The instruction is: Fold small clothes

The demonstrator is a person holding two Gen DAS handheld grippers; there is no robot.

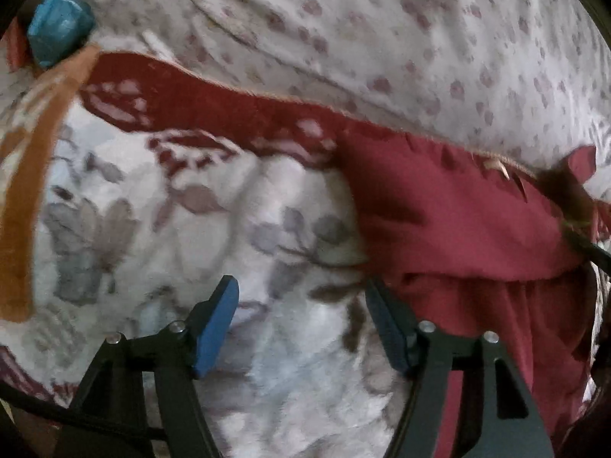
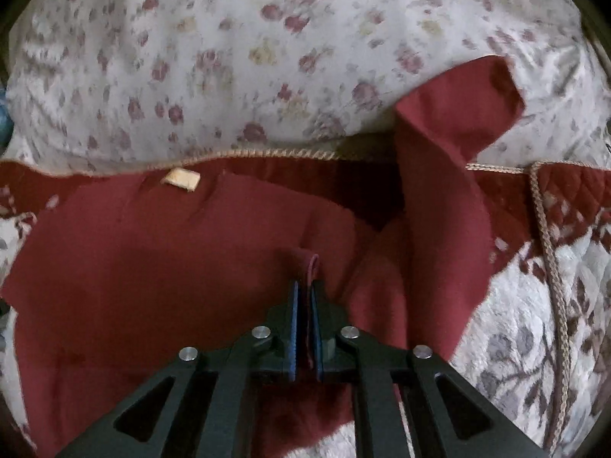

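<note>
**Red garment pinched in your right claw over a floral quilt**

A pale sheet (image 2: 229, 57) scattered with small rose-coloured flowers fills the far half of both views, bunched and creased. Nearer you lies a white quilt (image 1: 214, 236) patterned with grey leaves and dark red blossoms, its red border edged with tan cord (image 2: 550, 267). An orange strip of cloth (image 1: 26, 206) runs down the left edge of your left wrist view, and a crumpled blue object (image 1: 59, 34) sits beyond it in the far left corner; what it is cannot be told.

The dark red garment (image 2: 160, 267) you are folding lies spread across the quilt, up against the quilt's corded edge. One long part of it rises and bends back toward the sheet at the right of your right wrist view. A small cream label (image 2: 182, 180) shows near its far edge.

Your right claw (image 2: 305, 305) is nearly closed, its blue pads clamped on a doubled fold of the red fabric that sticks up between them. Your left claw (image 1: 301, 297) stands wide apart with nothing between its blue pads (image 1: 215, 328), hovering over the bare quilt, with the garment's edge just beside its right finger. That view is blurred.
</note>
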